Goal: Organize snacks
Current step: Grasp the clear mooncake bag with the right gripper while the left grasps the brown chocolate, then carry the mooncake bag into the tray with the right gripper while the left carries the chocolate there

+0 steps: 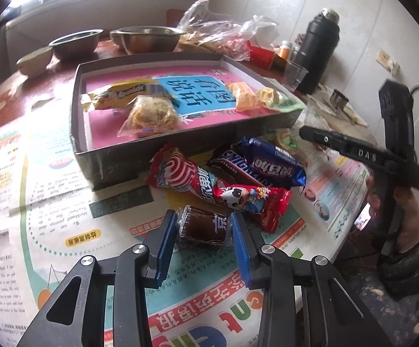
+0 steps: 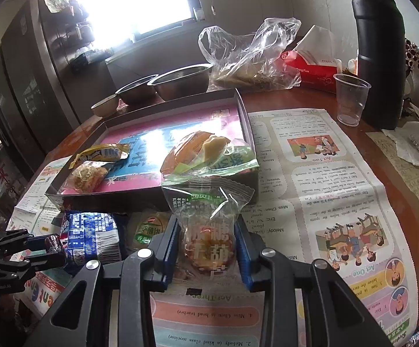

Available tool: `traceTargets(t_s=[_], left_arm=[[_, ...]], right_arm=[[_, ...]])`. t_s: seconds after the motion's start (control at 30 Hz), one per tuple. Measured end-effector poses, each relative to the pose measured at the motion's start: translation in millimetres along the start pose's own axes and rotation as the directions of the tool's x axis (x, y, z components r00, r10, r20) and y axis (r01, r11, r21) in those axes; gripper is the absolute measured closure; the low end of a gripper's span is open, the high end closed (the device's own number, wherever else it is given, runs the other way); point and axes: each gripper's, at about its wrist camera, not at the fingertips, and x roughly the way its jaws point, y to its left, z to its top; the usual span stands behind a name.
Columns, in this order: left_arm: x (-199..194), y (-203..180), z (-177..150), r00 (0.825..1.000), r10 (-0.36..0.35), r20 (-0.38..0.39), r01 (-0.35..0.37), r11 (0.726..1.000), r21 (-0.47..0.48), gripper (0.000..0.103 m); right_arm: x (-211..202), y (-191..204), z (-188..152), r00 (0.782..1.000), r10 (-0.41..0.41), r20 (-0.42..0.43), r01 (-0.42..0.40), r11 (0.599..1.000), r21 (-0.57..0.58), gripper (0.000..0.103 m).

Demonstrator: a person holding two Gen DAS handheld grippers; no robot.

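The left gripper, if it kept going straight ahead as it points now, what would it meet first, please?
Holding the brown wrapped snack, the left gripper would probably first push into the long red wrapper just ahead, before the box; depth is uncertain.

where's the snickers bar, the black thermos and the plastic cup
snickers bar (image 1: 239, 167): left wrist view, on its brown wrapper.
black thermos (image 2: 378, 57): right wrist view, mid body.
plastic cup (image 2: 351, 101): right wrist view, on its side wall.

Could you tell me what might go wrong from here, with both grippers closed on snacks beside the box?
1. The right gripper pinches a clear-wrapped pastry by its body; it may get crushed.
2. That pastry's loose wrapper top could catch the box wall as it goes in.
3. The left gripper holds a small brown cake right against the red wrapper; lifting may drag the pile.
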Motion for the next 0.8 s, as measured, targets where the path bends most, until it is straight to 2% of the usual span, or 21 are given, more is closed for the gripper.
traceTargets(t_s=[0.37,0.8], left_arm=[[-33.8,-6.4,17.0,0.996,0.032,0.087,-0.029,0.999,-0.033,0.064],[-43.3,-18.8,53.2,0.987,0.032,0.159,-0.023,0.998,-0.056,0.064]], right_arm=[[-14.3,3.5,4.0,0.999,0.032,0.036,-0.032,0.999,-0.002,0.067],[-24.8,3.1,12.5,0.995,0.060,0.076,-0.061,0.998,0.004,0.067]])
